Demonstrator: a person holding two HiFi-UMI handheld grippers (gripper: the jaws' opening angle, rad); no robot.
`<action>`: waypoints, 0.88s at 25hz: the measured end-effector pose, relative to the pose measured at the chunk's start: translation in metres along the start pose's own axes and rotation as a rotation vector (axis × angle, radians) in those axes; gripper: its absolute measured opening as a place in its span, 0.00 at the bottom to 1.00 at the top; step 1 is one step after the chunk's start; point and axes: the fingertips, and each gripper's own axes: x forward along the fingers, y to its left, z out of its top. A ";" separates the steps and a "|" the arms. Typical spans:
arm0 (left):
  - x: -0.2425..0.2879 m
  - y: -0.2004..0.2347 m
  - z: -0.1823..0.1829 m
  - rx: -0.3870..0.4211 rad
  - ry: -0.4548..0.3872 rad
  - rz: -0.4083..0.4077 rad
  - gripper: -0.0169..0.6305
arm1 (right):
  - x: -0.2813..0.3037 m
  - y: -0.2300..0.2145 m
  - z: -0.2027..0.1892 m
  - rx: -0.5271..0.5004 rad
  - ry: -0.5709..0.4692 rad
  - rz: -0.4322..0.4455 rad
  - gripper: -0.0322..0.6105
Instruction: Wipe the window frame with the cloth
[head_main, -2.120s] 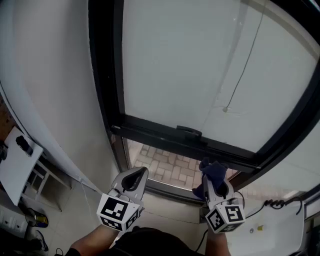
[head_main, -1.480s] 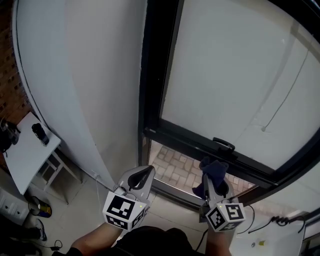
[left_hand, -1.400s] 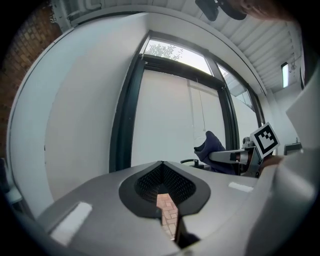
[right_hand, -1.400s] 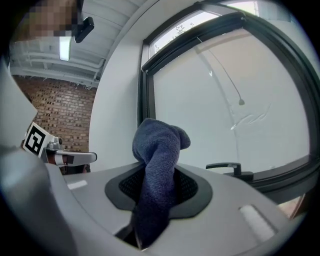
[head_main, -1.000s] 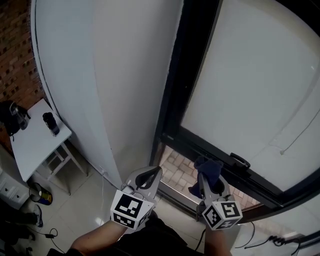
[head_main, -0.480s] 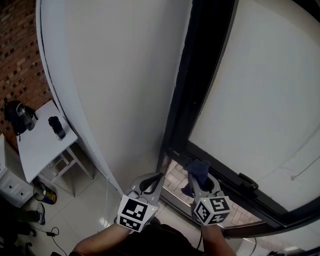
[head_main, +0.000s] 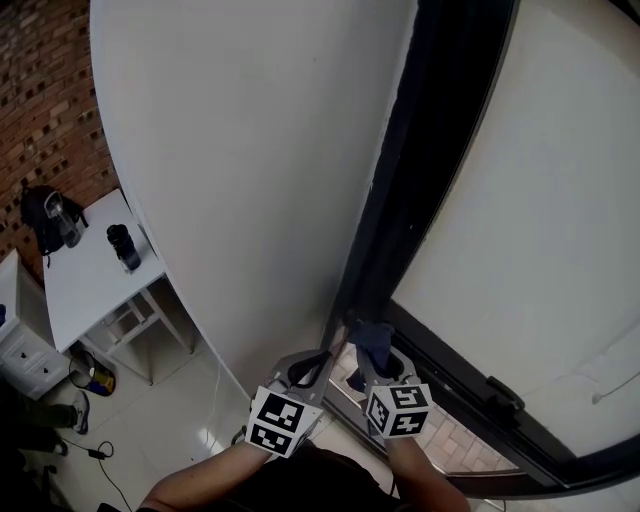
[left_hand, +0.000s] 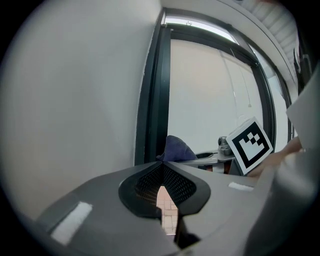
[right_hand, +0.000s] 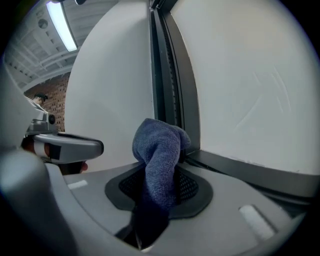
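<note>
My right gripper (head_main: 375, 352) clamps the blue cloth (head_main: 372, 334) at the lower corner of the black window frame (head_main: 440, 150), while my left gripper (head_main: 312, 368) is pinched together, empty.

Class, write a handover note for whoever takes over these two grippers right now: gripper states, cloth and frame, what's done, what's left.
Left gripper: shut, empty, beside the right one.
Right gripper: shut on the blue cloth.
The cloth is at the lower corner of the window frame; contact unclear.
Done: cloth gripped and at the frame.
Left: wipe the frame; no wiped stretch shows.
</note>
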 end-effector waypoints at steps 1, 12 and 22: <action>0.002 0.003 -0.003 -0.007 0.006 0.005 0.02 | 0.005 -0.001 -0.002 -0.003 0.006 -0.004 0.24; 0.016 0.010 -0.013 -0.019 0.017 -0.011 0.02 | 0.031 -0.008 -0.005 0.009 0.016 -0.031 0.24; 0.018 0.003 0.015 -0.017 -0.016 -0.020 0.02 | 0.020 -0.015 0.029 -0.005 -0.022 -0.073 0.24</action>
